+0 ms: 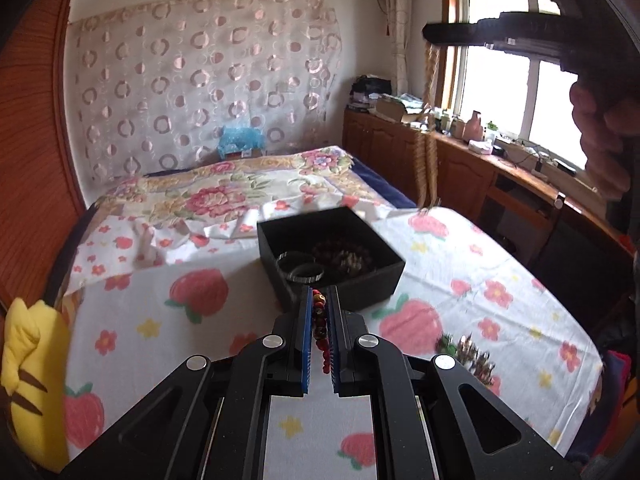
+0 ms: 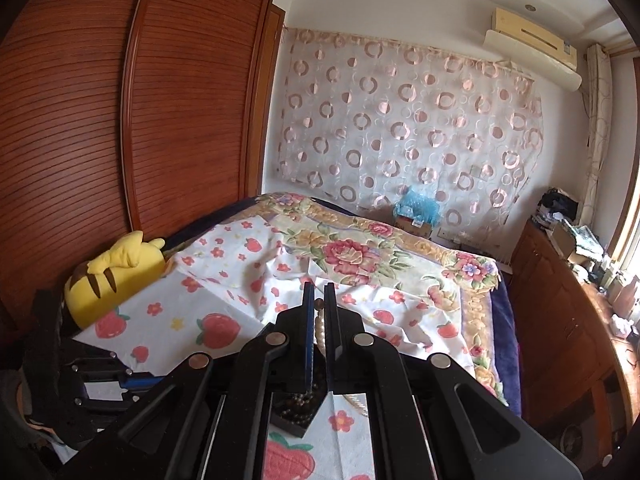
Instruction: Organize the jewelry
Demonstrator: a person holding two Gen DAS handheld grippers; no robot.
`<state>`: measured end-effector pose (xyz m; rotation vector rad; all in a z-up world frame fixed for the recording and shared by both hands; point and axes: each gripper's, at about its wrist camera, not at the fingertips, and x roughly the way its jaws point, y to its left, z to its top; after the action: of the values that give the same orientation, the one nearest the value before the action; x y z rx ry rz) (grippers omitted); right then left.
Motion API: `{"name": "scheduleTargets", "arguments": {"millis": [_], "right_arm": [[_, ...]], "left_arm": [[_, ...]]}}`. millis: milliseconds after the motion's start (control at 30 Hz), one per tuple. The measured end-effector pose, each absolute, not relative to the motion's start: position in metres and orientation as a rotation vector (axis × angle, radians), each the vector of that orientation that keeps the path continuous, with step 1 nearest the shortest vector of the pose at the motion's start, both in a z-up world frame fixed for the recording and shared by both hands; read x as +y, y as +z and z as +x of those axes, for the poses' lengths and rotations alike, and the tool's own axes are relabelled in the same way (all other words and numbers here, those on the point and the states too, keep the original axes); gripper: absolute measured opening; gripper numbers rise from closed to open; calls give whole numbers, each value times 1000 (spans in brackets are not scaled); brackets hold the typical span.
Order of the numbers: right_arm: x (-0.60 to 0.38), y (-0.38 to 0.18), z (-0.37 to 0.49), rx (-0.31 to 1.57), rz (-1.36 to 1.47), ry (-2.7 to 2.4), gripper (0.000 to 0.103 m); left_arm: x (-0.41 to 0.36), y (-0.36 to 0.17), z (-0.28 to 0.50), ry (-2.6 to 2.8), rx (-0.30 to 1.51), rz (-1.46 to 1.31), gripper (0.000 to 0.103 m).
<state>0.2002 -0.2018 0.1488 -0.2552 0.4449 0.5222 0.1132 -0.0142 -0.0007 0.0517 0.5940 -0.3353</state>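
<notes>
My left gripper [image 1: 319, 292] is shut on a red bead bracelet [image 1: 320, 320] that runs between its blue pads, just in front of an open black box [image 1: 356, 286]. Inside the box lie metal bangles [image 1: 302, 270] and dark beads [image 1: 340, 256]. A sparkly silver and green piece [image 1: 468, 350] lies on the strawberry-print sheet [image 1: 460, 264] to the right. My right gripper [image 2: 319, 288] is shut on a pearl necklace [image 2: 319, 330], held high above the box corner [image 2: 294, 424]. In the left wrist view the necklace [image 1: 429, 128] hangs down long from the right gripper [image 1: 430, 34].
A yellow plush toy [image 2: 112, 272] lies at the left edge of the bed beside a wooden wardrobe [image 2: 120, 120]. A floral blanket [image 1: 224, 192] covers the far half of the bed. Cluttered wooden cabinets [image 1: 460, 160] run under the window on the right.
</notes>
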Motion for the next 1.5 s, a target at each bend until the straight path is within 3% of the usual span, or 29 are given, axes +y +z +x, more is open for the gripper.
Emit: {"name": "scheduleTargets", "arguments": {"millis": [367, 700, 733, 800, 833, 1067, 1367, 1500], "right_arm": [[-198, 130, 239, 479, -188, 597, 5], [-180, 44, 267, 657, -202, 643, 8], [-181, 36, 267, 678, -193, 655, 11], [-183, 27, 262, 684, -185, 646, 22], [-186, 24, 258, 681, -188, 638, 24], [-217, 2, 202, 668, -179, 583, 45], [-248, -56, 126, 766, -134, 507, 46], [-249, -77, 116, 819, -91, 487, 52]], "left_arm": [[-29, 12, 182, -352, 582, 55, 6], [-29, -23, 215, -348, 672, 27, 9], [-29, -24, 214, -342, 676, 30, 13], [-28, -24, 211, -341, 671, 28, 32], [-27, -23, 207, -342, 667, 26, 33], [-24, -26, 178, -333, 671, 31, 34], [-43, -60, 148, -361, 747, 88, 34], [-51, -72, 147, -355, 771, 123, 34]]}}
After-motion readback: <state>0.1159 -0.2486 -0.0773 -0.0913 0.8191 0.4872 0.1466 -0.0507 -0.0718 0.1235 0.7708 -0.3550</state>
